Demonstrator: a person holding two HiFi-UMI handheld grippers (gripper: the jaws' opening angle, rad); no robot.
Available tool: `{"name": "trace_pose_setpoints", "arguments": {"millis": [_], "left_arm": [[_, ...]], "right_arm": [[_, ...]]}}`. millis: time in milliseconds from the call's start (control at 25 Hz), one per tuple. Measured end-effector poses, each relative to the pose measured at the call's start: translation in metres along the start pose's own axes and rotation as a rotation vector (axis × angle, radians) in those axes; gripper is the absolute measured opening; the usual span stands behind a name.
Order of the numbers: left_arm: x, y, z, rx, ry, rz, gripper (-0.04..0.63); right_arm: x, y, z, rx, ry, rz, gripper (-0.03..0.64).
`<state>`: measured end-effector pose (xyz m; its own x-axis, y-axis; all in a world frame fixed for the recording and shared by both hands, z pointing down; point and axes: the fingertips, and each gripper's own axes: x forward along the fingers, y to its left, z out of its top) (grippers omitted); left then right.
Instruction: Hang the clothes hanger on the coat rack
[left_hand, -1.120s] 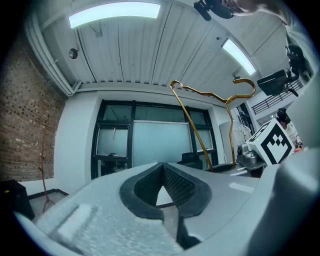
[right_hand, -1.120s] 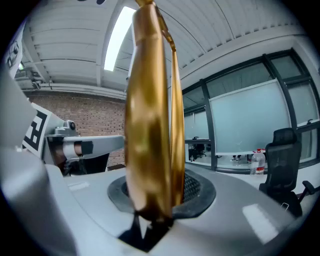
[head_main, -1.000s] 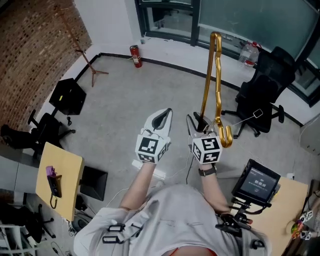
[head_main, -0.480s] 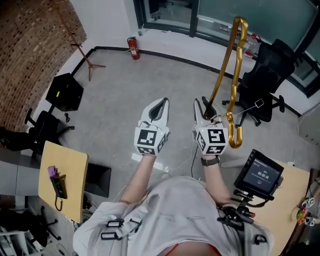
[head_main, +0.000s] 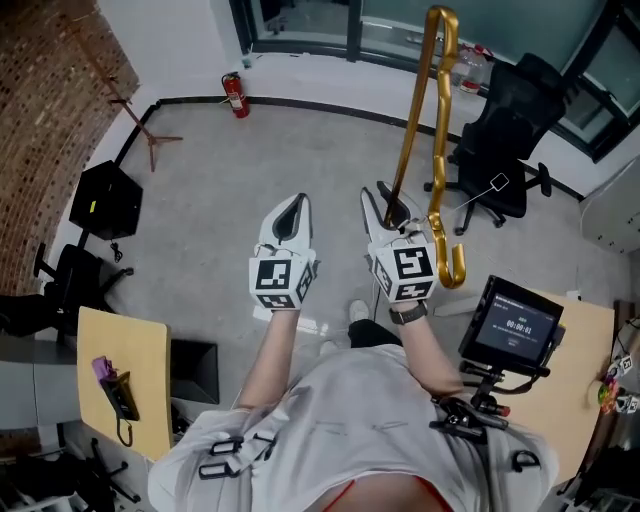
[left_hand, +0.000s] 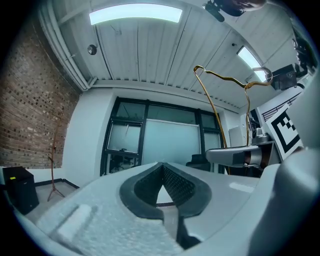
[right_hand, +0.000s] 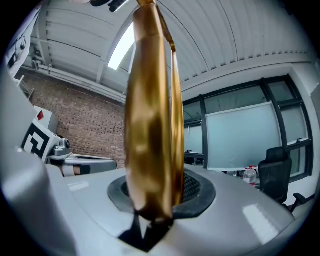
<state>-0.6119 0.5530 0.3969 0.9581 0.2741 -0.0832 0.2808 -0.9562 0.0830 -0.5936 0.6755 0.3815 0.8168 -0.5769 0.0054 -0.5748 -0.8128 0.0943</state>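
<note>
Moved since a second ago: both hands have slid left in the head view. The clothes hanger (head_main: 437, 150) leaned right partway through and is back to nearly upright, with its top right at the picture's upper edge. The fire extinguisher (head_main: 233, 95) and the coat rack (head_main: 148, 135) have also drifted left, so it looks like the whole view swung.
Hanger: gold, held up in the air over the floor, nowhere near hung yet. Its long axis runs straight up from the grip, and a curled end hangs down beside the marker cube.
Right fingers: the right gripper (head_main: 385, 205) is clamped narrow on the hanger's lower part. In its own view the gold bar (right_hand: 147, 125) sits squarely between the pads.
Left fingers: the left gripper (head_main: 291, 210) is closed up with nothing in it, and its own view shows the pads meeting on empty air.
Coat rack: thin reddish stand by the brick wall (head_main: 50, 90), far off to the upper left and well apart from both hands.
Key relation: the rack lies ahead and to the left of the fingers holding the hanger, with open floor between. The office chair (head_main: 500, 140) is on the opposite side.
Nearer hand: the left one, but it's empty. My guess is the right hand has to carry the hanger leftward the whole way.
</note>
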Motion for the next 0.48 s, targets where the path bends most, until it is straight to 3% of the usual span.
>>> {"name": "trace_pose_setpoints", "arguments": {"millis": [240,480], "left_arm": [[0.061,0.006,-0.007,0.028,0.009,0.003,0.000],[0.153,0.006,-0.008,0.043,0.001,0.005,0.000]], "right_arm": [[0.044,-0.038,-0.012,0.011,-0.010,0.018,0.094],[0.104,-0.106,-0.015,0.020,-0.017,0.032,0.094]]}}
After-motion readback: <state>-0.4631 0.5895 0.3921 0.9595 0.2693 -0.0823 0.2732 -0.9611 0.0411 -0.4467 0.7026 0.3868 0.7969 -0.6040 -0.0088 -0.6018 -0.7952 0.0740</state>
